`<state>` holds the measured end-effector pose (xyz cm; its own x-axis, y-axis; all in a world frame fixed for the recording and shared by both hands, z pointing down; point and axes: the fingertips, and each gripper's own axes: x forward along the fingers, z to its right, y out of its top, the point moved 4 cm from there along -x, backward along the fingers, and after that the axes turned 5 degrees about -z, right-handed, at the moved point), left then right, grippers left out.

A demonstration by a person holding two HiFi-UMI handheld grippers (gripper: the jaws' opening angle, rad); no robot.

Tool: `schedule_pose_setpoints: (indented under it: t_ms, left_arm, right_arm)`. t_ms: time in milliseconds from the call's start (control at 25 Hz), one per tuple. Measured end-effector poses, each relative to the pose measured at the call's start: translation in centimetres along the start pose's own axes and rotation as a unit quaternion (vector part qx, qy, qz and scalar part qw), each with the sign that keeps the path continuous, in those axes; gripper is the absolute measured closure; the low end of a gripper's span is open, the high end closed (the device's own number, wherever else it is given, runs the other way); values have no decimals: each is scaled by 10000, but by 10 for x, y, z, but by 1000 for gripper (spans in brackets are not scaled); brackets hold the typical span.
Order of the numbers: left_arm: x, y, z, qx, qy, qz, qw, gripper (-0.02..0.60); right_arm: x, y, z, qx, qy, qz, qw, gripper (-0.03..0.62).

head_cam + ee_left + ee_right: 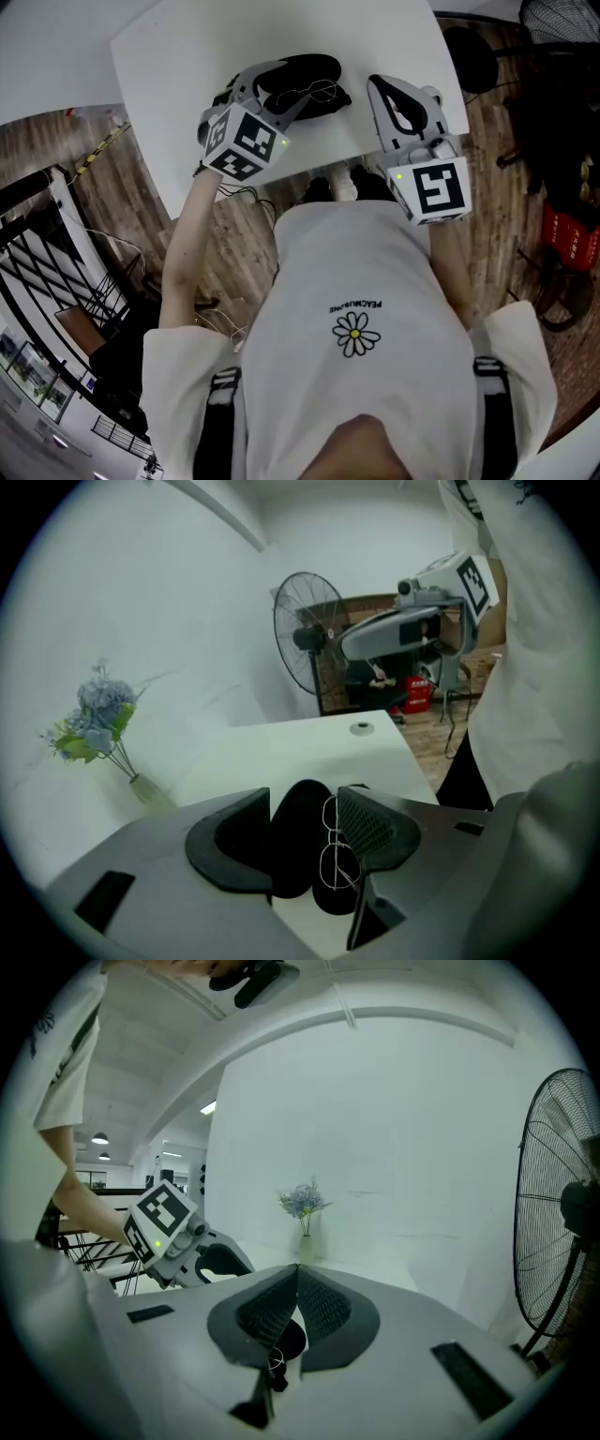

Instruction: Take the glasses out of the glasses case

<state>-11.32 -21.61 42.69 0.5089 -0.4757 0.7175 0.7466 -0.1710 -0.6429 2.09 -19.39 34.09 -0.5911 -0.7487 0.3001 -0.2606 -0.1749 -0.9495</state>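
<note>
A black glasses case (309,67) lies open on the white table (187,56), and thin wire-framed glasses (319,91) rest on it. My left gripper (292,84) points down at the case with its jaws wide apart on either side of it. In the left gripper view the case (295,836) fills the gap of that gripper (305,841), the glasses (336,841) lie close by the right-hand pad, and neither pad presses on anything. My right gripper (378,86) hovers just right of the case with its pads meeting at the tips (298,1271) and holds nothing.
A vase of blue flowers (98,714) stands on the table's far side. A small round fitting (361,727) sits near the table corner. A standing fan (305,635) is beyond the table. The person stands at the near edge, with cables on the wood floor (234,225).
</note>
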Motion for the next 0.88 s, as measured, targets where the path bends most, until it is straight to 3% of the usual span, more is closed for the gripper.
schedule_pose_setpoints:
  t_ms: [440,880]
  left_arm:
    - [45,-36,14,523,-1051,-833,9896,356]
    - [67,-53,19,722,-1532,-1368,9760,354]
  right_arm:
    - [-1,-7,-3,-31,78,-95,9999,585]
    - [-3,-8,-5,-27,93,-153,9998,585]
